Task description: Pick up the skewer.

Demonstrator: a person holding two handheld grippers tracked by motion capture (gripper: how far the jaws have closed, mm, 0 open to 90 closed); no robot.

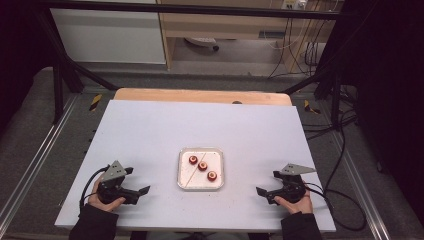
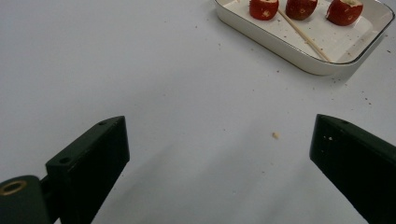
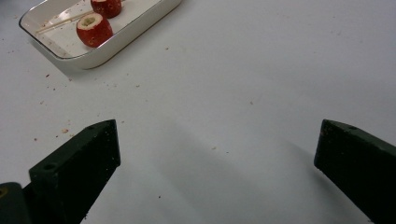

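- High view: a white tray (image 1: 200, 169) is sitting near the middle of the white table (image 1: 150, 130), slightly toward the person's edge. Three red fruit pieces (image 1: 202, 166) are lying in it in a diagonal row, with a thin wooden skewer (image 1: 194, 171) lying across the tray, touching or just beside them.
- The left gripper (image 1: 139, 192) and right gripper (image 1: 264, 192) are resting low on the table, one on each side of the tray and well apart from it, each pointing inward. Judgement: a ready stance, tray centred so either hand can be reaching it.
- Left gripper view: jaws are standing wide with nothing between them but bare tabletop and a crumb (image 2: 276, 135). The tray (image 2: 299, 58) is lying ahead, upper right, its near rim facing the gripper; open room all the way there.
- Right gripper view: jaws are likewise spread wide and empty. The tray (image 3: 121, 39) is lying upper left, with one cored fruit piece (image 3: 94, 29) nearest. Scattered crumbs; otherwise a free path. The table's near edge is sitting close behind both hands, so room lies forward.
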